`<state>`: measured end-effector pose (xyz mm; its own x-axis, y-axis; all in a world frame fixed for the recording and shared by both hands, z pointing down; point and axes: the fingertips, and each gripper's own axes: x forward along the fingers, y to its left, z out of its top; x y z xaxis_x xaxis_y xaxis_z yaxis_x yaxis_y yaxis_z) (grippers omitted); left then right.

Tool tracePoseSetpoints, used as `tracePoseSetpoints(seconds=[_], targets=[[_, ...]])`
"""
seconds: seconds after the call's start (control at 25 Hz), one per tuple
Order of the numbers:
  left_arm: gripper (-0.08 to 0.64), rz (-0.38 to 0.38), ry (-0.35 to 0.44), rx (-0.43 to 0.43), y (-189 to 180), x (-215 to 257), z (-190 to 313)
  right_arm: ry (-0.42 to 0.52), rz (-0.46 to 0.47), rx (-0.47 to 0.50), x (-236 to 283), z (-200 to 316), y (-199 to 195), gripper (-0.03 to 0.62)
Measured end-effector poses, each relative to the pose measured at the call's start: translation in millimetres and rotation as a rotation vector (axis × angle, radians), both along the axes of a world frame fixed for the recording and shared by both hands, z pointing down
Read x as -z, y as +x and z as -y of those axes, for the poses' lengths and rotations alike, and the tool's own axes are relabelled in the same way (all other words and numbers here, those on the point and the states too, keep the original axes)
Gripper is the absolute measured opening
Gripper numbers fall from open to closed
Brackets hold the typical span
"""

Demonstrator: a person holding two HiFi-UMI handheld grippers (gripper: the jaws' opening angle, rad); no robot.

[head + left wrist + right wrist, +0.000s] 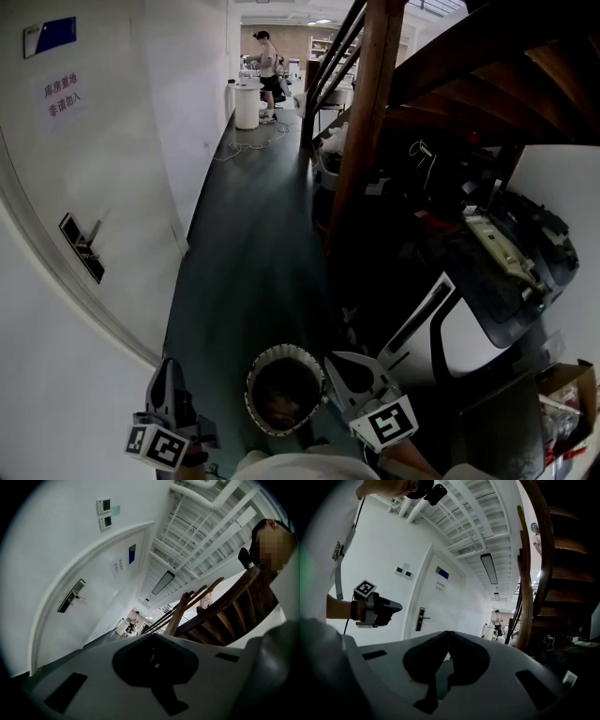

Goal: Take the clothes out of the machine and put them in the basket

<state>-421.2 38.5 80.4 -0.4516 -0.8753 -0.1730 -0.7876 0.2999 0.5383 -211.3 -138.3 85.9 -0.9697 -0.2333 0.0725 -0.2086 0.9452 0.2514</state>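
Note:
A round woven basket point(254, 385) stands on the dark floor at the bottom middle of the head view, with dark cloth point(282, 394) inside it. My left gripper point(170, 367) is held left of the basket, its jaws shut and empty point(152, 635). My right gripper point(336, 362) hovers at the basket's right rim, its jaws also shut with nothing between them point(448, 633). To its right is a white machine point(466, 330) with a dark front. The right gripper view shows the left gripper point(377, 611) out to the side, pointing down the corridor.
A white door point(84, 187) with a lever handle fills the left wall. A wooden stair post point(361, 141) and stairs rise on the right above cluttered dark equipment point(516, 246). A cardboard box point(567, 389) sits at the lower right. A person point(266, 58) stands far down the corridor.

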Motion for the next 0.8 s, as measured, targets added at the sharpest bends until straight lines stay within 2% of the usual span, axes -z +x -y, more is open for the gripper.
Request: tracePoseSetpoints(seconds=[0.2, 0.8], targets=[[0.014, -0.003, -0.004, -0.004, -2, -3, -2, 0.003, -0.033, 0.010, -10, -5, -7, 0.012], [0.014, -0.002, -0.015, -0.014, -1, -10, 1, -0.026, -0.014, 0.013, -23, -7, -11, 0.012]])
